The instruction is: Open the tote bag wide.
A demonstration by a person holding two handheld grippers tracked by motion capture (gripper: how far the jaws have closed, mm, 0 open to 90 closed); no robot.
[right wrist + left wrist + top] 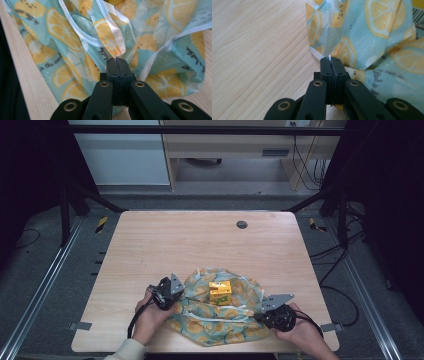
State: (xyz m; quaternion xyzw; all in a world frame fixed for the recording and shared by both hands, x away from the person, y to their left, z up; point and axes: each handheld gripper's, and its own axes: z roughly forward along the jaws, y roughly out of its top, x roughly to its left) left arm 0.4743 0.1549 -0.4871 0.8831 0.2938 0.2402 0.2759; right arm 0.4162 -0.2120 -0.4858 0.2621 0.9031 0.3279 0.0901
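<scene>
on the table's near edge, both tools (left (176,296), right (261,314)) pinch the lemon-print cloth (220,317), spread crosswise.

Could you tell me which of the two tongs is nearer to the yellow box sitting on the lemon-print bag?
Left. The left tongs pinch the bag's edge just beside the yellow box; the right tongs grip it farther off, toward the near right.

a box (220,292) sits on the cloth (220,317) at the table's (165,240) near edge.
</scene>
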